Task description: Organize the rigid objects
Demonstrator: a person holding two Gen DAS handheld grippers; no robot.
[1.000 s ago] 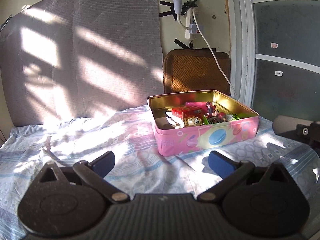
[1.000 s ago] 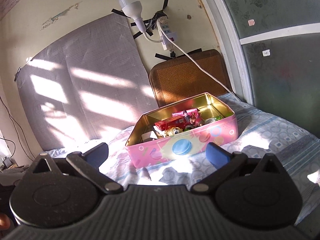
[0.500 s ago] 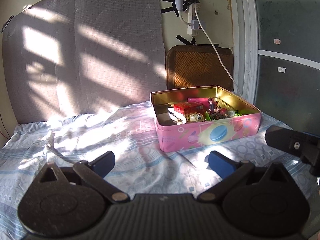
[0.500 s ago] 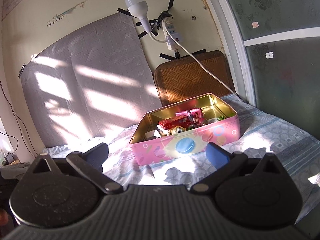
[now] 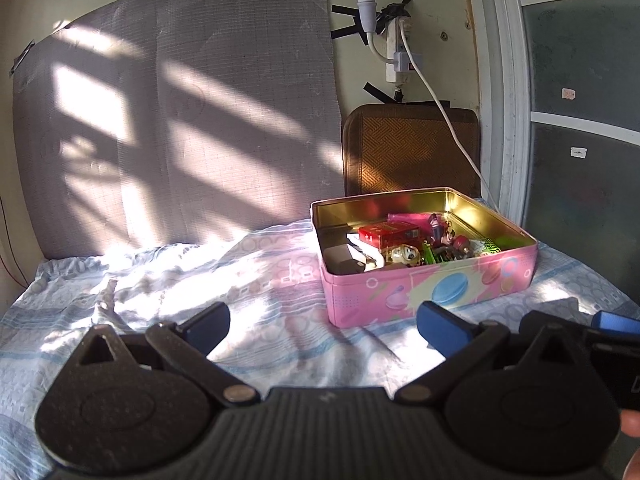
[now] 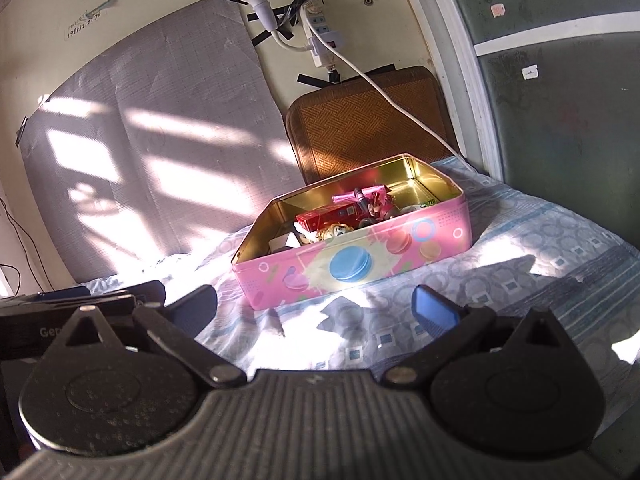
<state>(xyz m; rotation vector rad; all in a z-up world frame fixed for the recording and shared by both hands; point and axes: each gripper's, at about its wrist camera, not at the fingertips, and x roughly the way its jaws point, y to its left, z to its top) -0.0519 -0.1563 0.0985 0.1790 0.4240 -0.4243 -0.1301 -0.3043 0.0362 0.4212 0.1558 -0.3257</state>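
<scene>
A pink tin box (image 5: 432, 292) with a gold inside stands on the bed, open-topped, and holds several small toys, among them a red box (image 5: 386, 235) and a white figure (image 5: 402, 255). It also shows in the right wrist view (image 6: 352, 266). My left gripper (image 5: 322, 322) is open and empty, low over the sheet in front of the tin. My right gripper (image 6: 316, 308) is open and empty, in front of the tin. The right gripper's body shows at the left wrist view's right edge (image 5: 580, 340).
The bed has a pale blue patterned sheet (image 5: 160, 280). A grey mat (image 5: 172, 112) and a brown woven cushion (image 5: 408, 152) lean on the wall behind. A white cable (image 5: 448, 120) hangs from a wall socket. A glass door (image 5: 580, 120) stands on the right.
Both grippers have drawn back from the tin and lowered a little. The right gripper has come closer beside the left one. Both stay open and empty.
</scene>
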